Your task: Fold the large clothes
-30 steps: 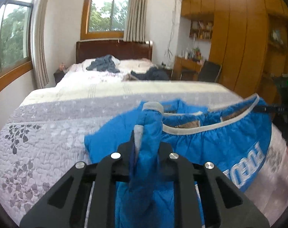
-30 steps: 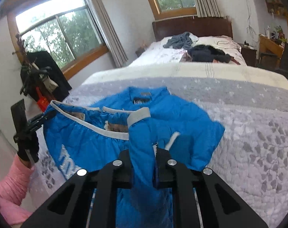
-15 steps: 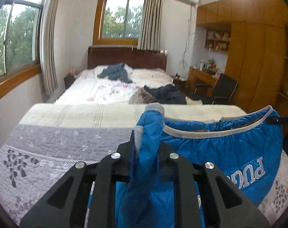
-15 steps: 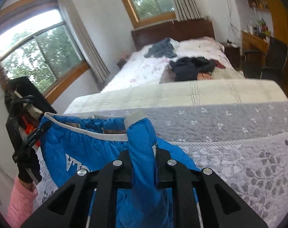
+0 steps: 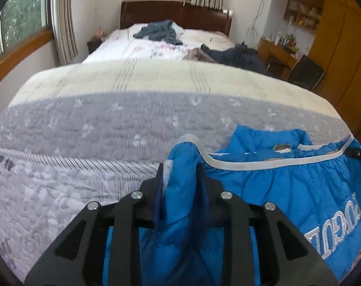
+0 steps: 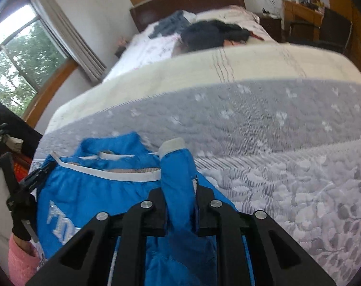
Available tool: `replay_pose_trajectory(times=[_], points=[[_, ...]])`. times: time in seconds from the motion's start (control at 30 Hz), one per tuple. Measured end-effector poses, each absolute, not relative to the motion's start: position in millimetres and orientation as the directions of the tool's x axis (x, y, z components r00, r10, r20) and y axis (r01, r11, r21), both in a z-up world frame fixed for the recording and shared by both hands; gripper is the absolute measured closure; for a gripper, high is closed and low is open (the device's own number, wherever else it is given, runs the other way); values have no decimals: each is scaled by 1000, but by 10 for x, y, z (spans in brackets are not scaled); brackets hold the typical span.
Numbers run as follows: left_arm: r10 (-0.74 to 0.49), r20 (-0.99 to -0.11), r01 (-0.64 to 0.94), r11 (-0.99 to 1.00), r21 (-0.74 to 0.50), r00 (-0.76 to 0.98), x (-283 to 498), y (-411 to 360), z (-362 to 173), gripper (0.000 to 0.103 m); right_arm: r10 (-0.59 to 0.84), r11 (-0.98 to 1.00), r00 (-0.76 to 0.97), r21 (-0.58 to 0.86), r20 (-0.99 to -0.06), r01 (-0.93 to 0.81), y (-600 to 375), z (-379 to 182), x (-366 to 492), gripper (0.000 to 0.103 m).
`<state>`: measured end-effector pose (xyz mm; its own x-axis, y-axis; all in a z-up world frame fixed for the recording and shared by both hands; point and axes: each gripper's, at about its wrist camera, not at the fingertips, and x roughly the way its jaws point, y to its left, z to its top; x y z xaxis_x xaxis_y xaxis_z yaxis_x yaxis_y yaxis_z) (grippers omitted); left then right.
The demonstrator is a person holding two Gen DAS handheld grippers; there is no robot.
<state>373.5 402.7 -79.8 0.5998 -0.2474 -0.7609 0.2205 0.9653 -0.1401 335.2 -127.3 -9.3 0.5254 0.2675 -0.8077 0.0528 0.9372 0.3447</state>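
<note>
The bed stretches ahead of both grippers, bare quilt beyond the blue jacket. The jacket hangs between your hands, its white-trimmed hem running side to side. Your left gripper is clamped on one hem corner, your right gripper on the other. Likely next: lay it forward.

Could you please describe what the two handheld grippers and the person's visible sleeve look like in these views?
Both the left gripper and the right gripper are matte black, angular linkages with triangular cut-outs and four round silver bolt heads each. In the right wrist view the left gripper shows from the side as a thin black frame above a fuzzy pink sleeve. No cables or markings are visible.
</note>
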Motion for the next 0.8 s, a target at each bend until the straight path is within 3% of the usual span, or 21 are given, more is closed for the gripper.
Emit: replay_pose_trajectory(times=[0.23,0.37,0.43,0.8], points=[[-252,-792,183,967,-179,556,3831,4143,-885,59,287,921,509,380,-812,87,-1362,-315,3382,81],[-303,-755,158,952,-261,581,3660,4329,-704,59,293,917,540,391,-789,73,-1432,-116,3191,68],[-329,-722,155,942,-298,608,3501,4464,-581,57,299,920,552,390,-778,50,-1460,-18,3062,68],[-351,-674,240,936,-256,650,2287,4687,-425,50,384,903,523,428,-761,-40,-1536,42,1968,56]])
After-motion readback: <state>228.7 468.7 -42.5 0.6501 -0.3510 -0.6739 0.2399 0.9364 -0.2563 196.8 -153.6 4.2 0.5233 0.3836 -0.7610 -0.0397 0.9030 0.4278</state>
